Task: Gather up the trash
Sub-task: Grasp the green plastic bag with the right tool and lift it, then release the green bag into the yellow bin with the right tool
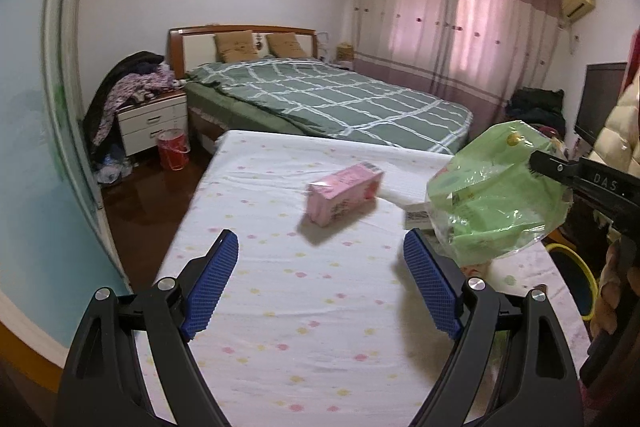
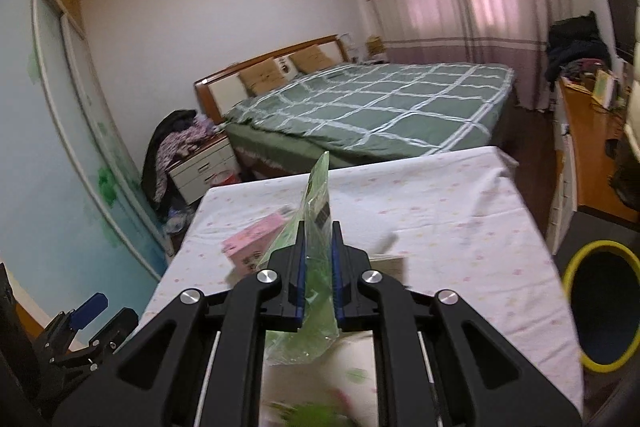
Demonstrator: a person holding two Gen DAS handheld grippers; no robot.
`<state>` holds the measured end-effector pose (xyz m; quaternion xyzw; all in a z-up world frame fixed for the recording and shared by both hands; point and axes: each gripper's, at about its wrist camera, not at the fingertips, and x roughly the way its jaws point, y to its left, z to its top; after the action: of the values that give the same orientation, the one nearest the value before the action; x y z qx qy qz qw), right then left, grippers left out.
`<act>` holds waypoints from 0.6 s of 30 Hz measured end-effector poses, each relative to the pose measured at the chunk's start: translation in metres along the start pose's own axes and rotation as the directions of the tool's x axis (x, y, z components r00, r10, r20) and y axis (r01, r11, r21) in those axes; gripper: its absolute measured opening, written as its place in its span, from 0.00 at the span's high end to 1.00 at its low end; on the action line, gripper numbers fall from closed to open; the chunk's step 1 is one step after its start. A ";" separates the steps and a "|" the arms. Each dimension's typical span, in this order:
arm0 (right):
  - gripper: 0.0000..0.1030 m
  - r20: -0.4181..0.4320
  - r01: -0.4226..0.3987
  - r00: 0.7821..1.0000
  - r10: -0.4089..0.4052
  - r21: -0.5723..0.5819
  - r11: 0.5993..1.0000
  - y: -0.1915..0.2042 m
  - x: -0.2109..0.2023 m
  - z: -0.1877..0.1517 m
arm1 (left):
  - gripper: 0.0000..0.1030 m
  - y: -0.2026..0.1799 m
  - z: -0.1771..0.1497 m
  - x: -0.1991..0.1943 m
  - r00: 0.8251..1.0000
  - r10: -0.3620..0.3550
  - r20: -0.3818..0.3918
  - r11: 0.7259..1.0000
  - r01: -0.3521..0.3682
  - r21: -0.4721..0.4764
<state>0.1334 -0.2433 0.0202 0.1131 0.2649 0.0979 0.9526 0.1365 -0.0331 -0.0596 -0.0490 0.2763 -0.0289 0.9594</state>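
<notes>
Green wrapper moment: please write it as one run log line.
right gripper: shut on green wrapper, lifted | left gripper: open, empty | pink box: on table | bin: beside table

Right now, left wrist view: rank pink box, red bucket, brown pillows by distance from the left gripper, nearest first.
From the left gripper:
1. pink box, just ahead on the spotted sheet.
2. red bucket, on the floor, left, by the nightstand.
3. brown pillows, at the headboard, far back.
</notes>
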 end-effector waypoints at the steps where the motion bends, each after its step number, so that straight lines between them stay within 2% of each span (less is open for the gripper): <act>1: 0.90 0.008 0.014 1.000 -0.014 0.010 1.000 -0.009 -0.006 0.001 | 0.19 -0.005 0.000 0.001 1.000 -0.011 -0.002 1.000 0.011 0.006; 12: 0.90 0.073 0.140 0.986 -0.151 0.138 0.980 -0.108 -0.066 0.001 | 0.19 -0.076 -0.001 0.018 0.992 -0.123 -0.030 0.987 0.126 0.101; 18: 0.90 0.077 0.215 0.969 -0.236 0.214 0.953 -0.165 -0.091 -0.007 | 0.19 -0.112 -0.003 0.026 0.985 -0.164 -0.056 0.973 0.170 0.153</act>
<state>0.0744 -0.4219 0.0143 0.1840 0.2357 -0.0450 0.9532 0.1539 -0.1467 -0.0637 0.0042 0.2887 -0.1321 0.9482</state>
